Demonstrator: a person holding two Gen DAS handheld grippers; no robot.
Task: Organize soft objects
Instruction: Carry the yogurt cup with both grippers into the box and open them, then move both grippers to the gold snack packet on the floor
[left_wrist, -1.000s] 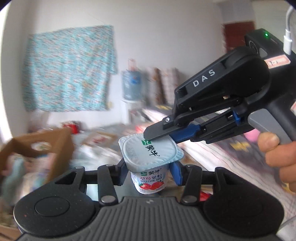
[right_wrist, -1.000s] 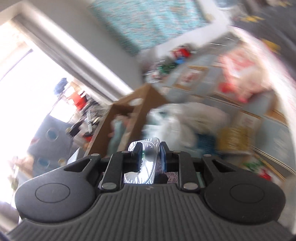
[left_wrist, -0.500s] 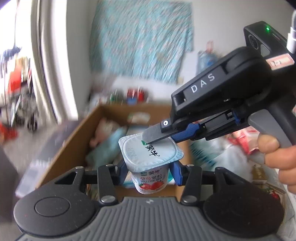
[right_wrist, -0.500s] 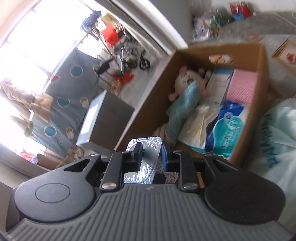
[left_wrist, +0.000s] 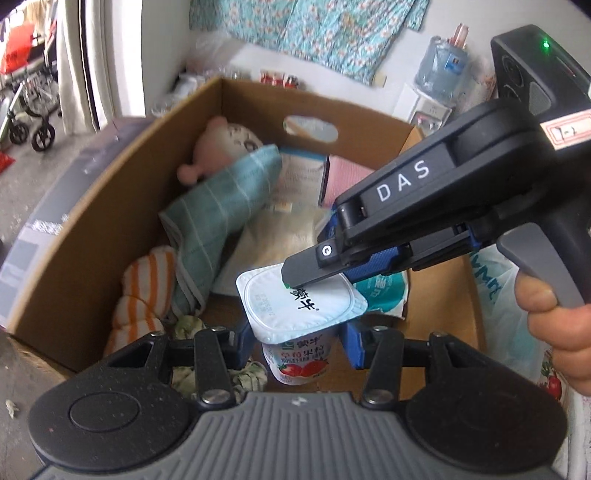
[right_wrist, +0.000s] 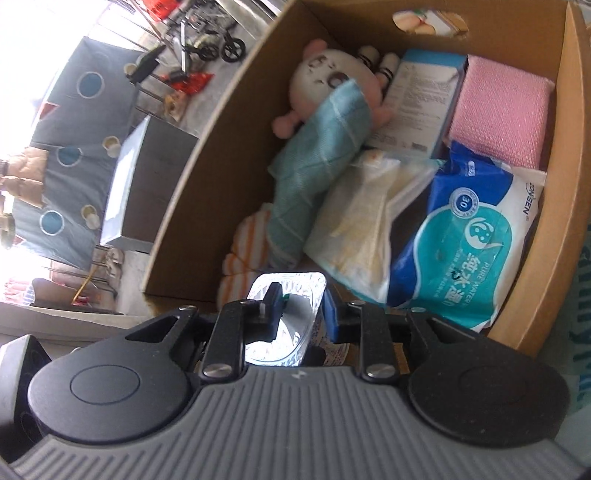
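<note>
Yogurt cup (left_wrist: 301, 325) partly hidden between both claws, above cardboard box (left_wrist: 74, 258).

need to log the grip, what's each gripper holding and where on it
The left gripper clamps the yogurt cup by its sides, under the lid. The right gripper straddles the lid's rim; its jaws have just been opening.

Plush toy (right_wrist: 328, 74) under towel (right_wrist: 317, 162) in cardboard box (right_wrist: 207, 177), wipes pack (right_wrist: 465, 236) rightward.
</note>
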